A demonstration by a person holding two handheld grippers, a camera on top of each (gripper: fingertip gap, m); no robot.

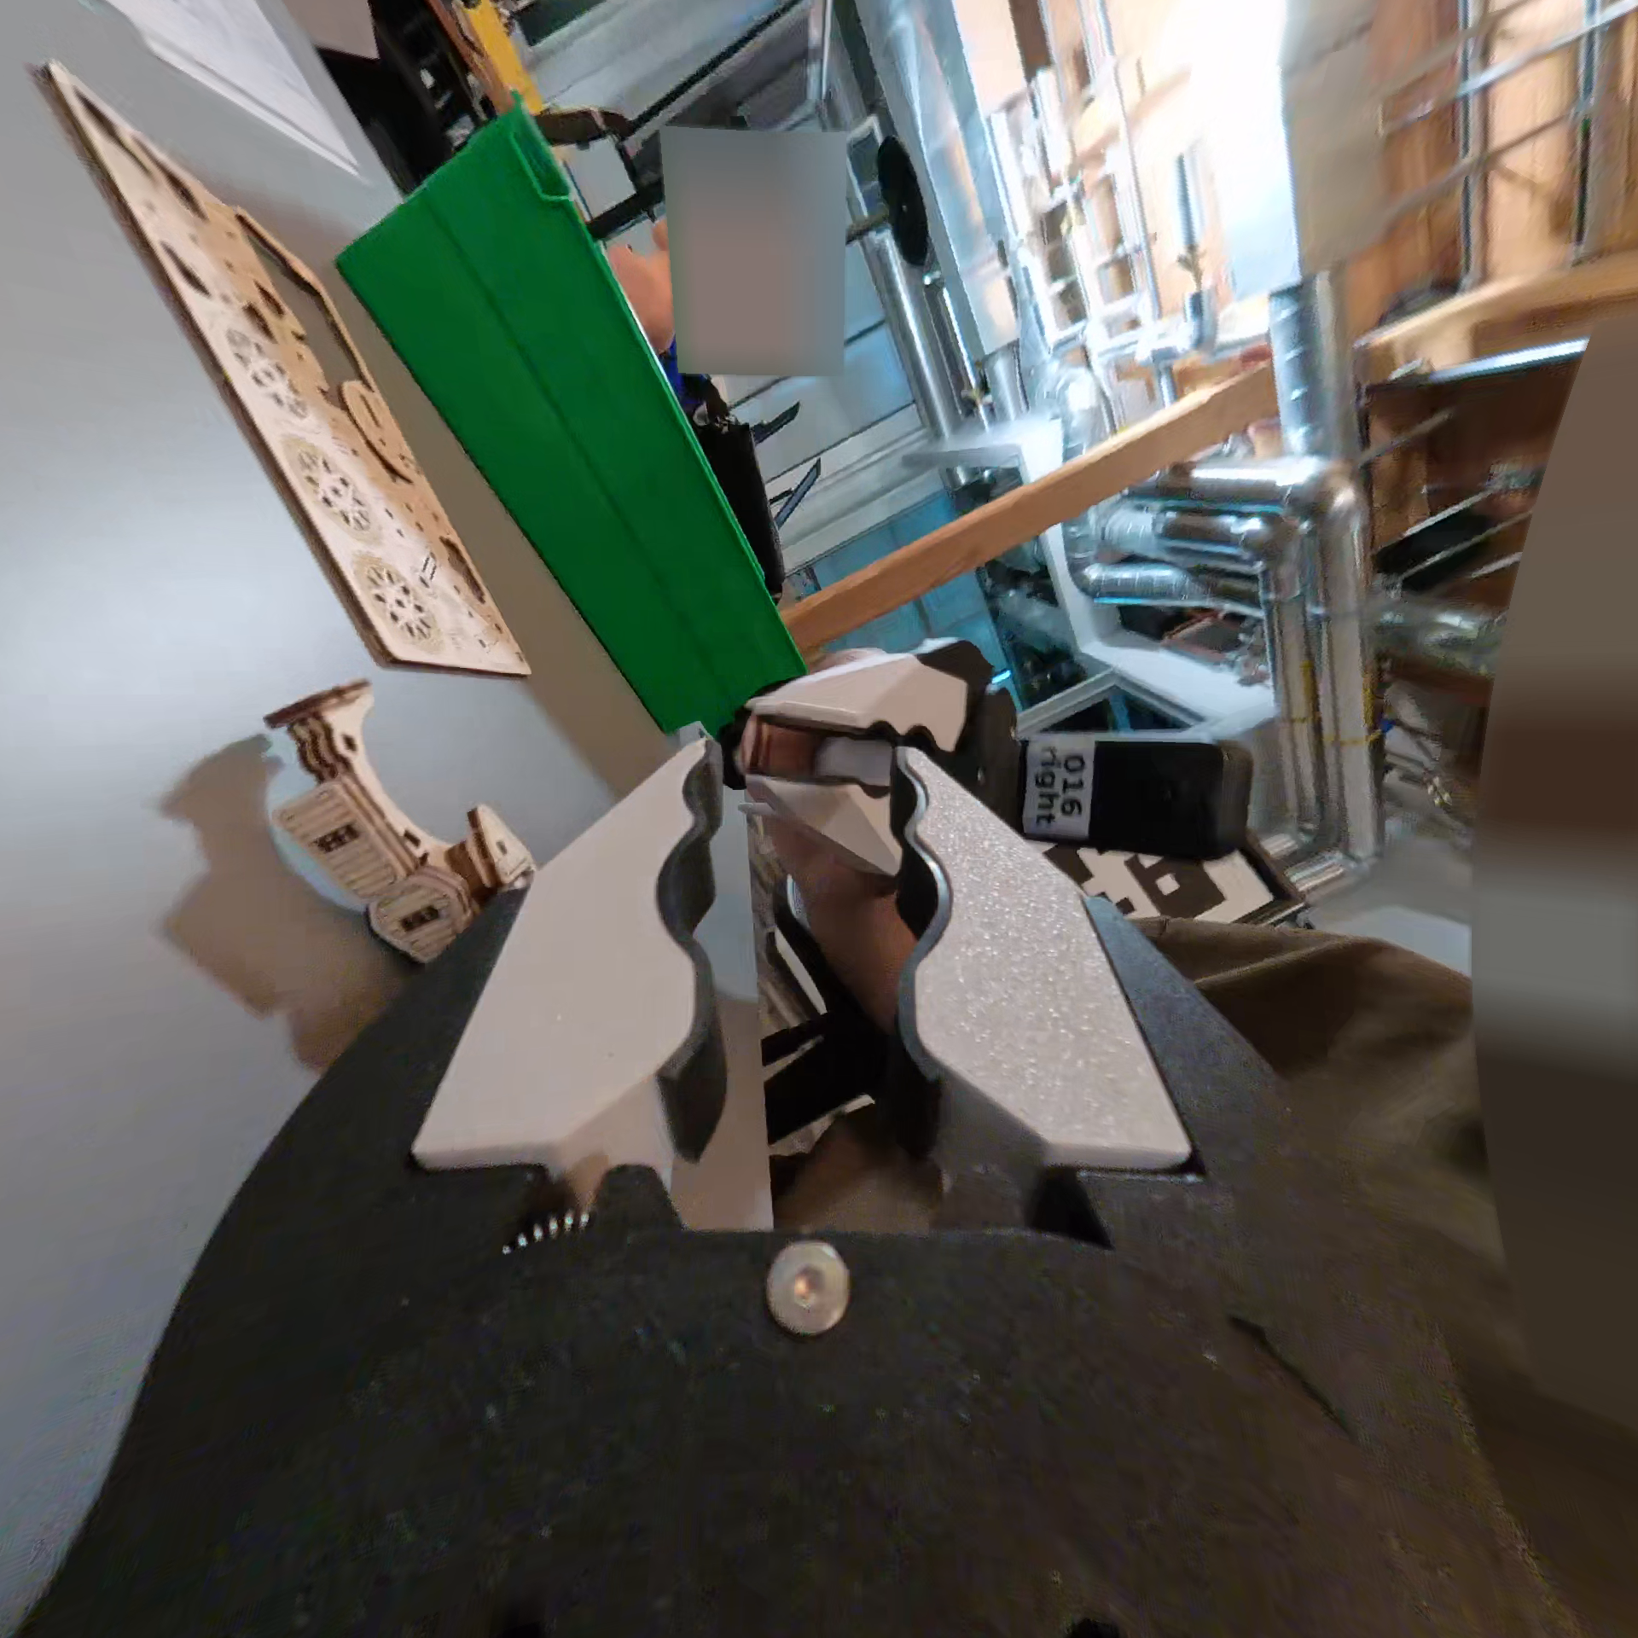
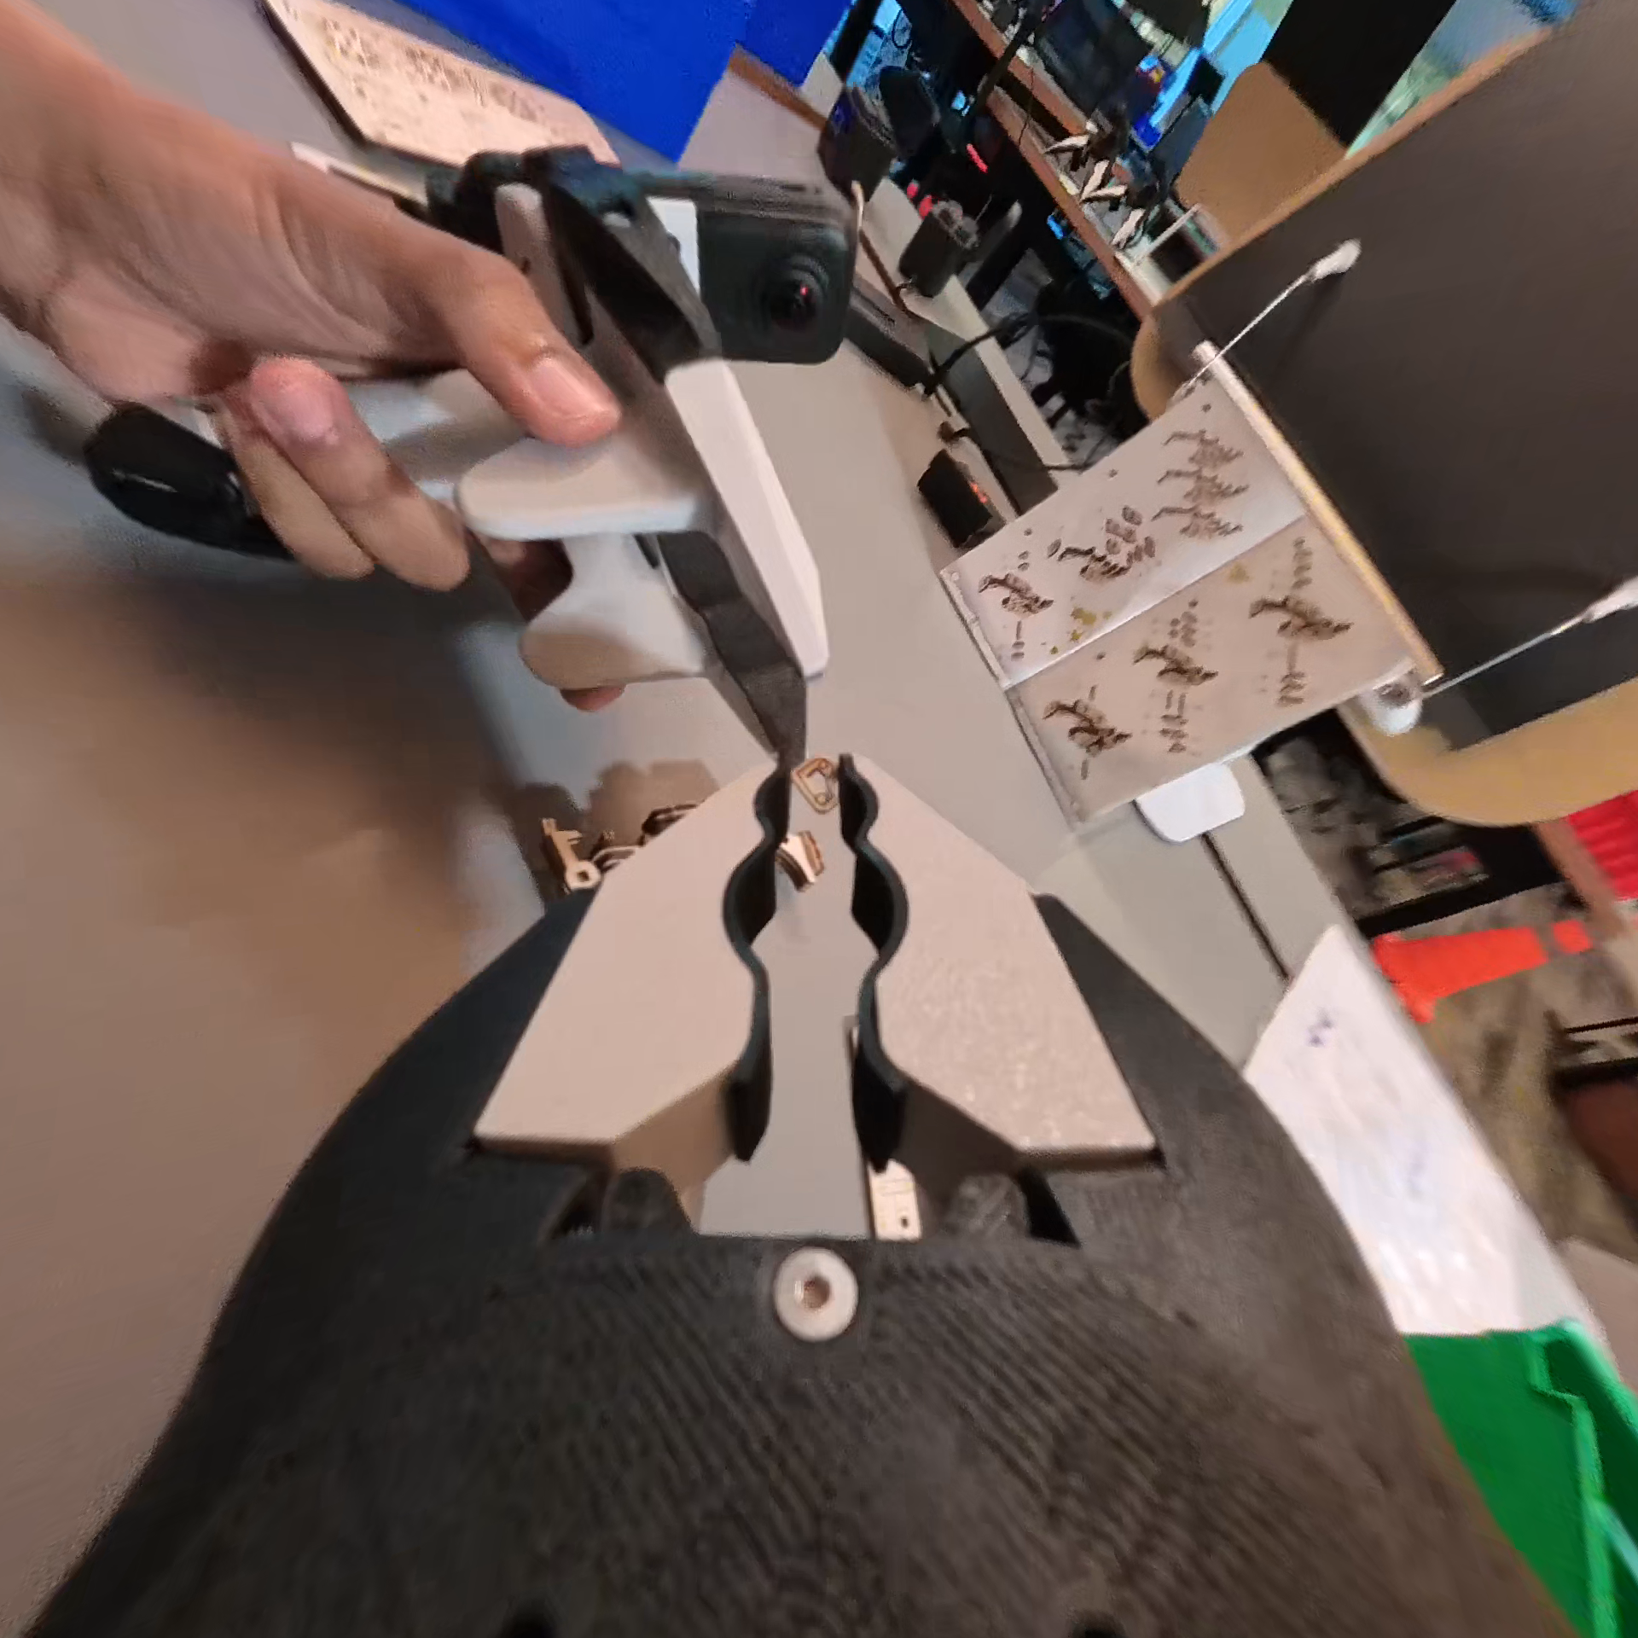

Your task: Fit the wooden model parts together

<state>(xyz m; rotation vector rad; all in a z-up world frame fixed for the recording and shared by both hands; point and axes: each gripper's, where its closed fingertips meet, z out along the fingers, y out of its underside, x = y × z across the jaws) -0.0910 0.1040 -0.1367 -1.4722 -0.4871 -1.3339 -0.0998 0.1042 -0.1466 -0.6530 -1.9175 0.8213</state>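
My right gripper is nearly closed, and a small flat wooden piece sits pinched between its tips. A second small wooden bit shows lower in the gap; I cannot tell whether it is held. My left gripper is open and empty, its tips right at the right gripper and its brown piece. In the right wrist view the left gripper points down at my right fingertips. A part-built wooden model stands on the grey table, left of both grippers.
A wooden part sheet lies flat beyond the model. A green bin stands beside it and shows again in the right wrist view. Loose wooden parts lie on the table. A hand holds the left gripper. A printed sheet hangs at the right.
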